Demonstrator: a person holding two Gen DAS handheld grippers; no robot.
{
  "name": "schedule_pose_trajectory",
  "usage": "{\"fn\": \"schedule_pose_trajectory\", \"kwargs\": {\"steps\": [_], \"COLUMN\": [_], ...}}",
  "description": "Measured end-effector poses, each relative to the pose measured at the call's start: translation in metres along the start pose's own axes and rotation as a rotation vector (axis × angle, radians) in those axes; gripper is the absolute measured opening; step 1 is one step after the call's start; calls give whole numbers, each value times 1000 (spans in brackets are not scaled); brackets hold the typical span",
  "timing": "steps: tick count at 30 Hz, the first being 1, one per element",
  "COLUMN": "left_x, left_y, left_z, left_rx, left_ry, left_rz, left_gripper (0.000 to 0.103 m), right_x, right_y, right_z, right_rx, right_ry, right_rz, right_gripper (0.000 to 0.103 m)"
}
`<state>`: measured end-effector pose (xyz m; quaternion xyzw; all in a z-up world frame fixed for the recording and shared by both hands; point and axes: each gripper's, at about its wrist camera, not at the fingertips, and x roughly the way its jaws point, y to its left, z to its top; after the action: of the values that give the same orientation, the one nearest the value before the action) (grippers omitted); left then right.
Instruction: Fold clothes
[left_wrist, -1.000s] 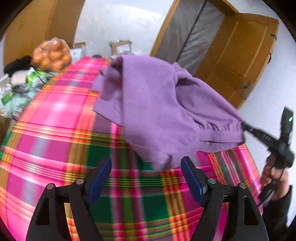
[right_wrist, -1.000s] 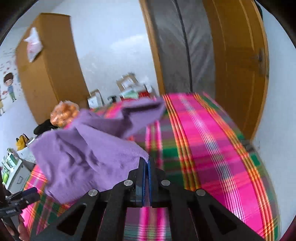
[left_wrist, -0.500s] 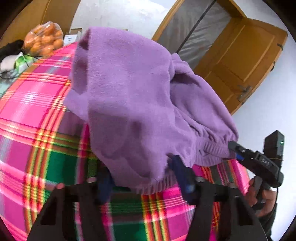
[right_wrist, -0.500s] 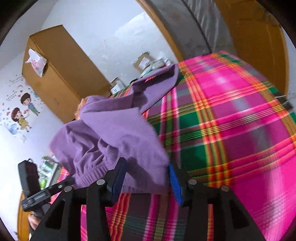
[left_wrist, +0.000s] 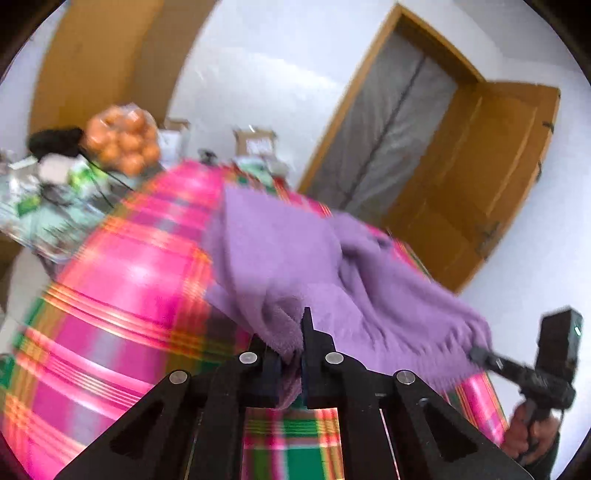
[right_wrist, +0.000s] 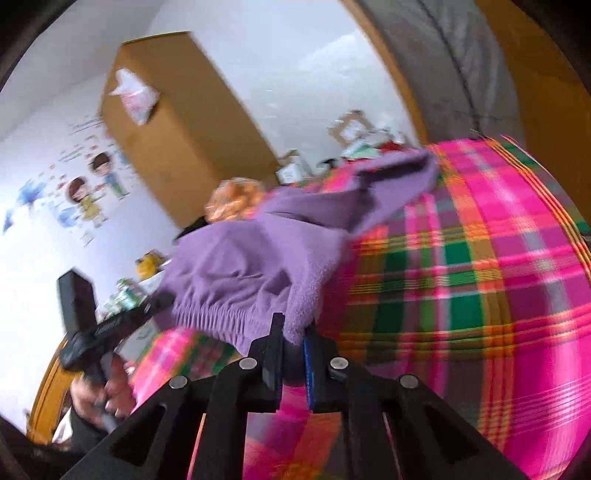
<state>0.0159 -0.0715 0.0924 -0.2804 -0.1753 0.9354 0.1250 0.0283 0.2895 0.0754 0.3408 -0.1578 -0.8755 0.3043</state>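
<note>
While the pink plaid blanket (left_wrist: 122, 280) lies flat, the purple fleece garment (left_wrist: 295, 258) has come up off it at the near edge; only its far part lies on the blanket. A second ago the left gripper (left_wrist: 291, 354) was wide open. Now it is closing on fleece, and so is the right gripper (right_wrist: 293, 347). I think folding can start. No words can be read.

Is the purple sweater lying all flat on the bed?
No, the purple sweater is bunched up and lifted at its near edge, pinched in the left tongs above the plaid cover.
</note>
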Motion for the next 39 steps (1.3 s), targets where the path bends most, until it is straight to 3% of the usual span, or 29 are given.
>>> {"fn": "schedule_pose_trajectory", "kwargs": {"steps": [5,10,13,15,18,19,21,23,28,35,39], "left_x": [-53,-87,-94,-87,-66,-61,-56,-54,-62,-88,-89], "left_y": [44,84,112,132,161,165,173,178,181,166,170], "left_z": [36,56,56,51,39,34,23,17,7,12,11], "left_rx": [-33,-67,-105,-132,-154,-157,-163,-173,-195,-125,-114], "left_ry": [-102,-159,-164,-135,-53,-33,-6,8,-16,-99,-91], "left_rz": [98,187,235,270,304,306,303,292,268,318,353], "left_gripper": [7,7,7,7,7,7,7,8,11,16,21], "right_x": [4,36,71,100,114,110,103,94,104,168,201], "right_y": [68,133,155,159,145,136,117,94,28,-31,-47], "right_z": [-9,-32,-55,-75,-84,-79,-68,-47,5,48,61], "right_rx": [-109,-194,-223,-221,-199,-179,-137,-84,73,251,312], "right_ry": [29,125,238,347,401,380,334,264,160,189,220], "right_rz": [141,268,293,279,225,207,163,76,-139,-146,-117], "right_gripper": [9,9,10,16,18,20,36,43,45,47,45]}}
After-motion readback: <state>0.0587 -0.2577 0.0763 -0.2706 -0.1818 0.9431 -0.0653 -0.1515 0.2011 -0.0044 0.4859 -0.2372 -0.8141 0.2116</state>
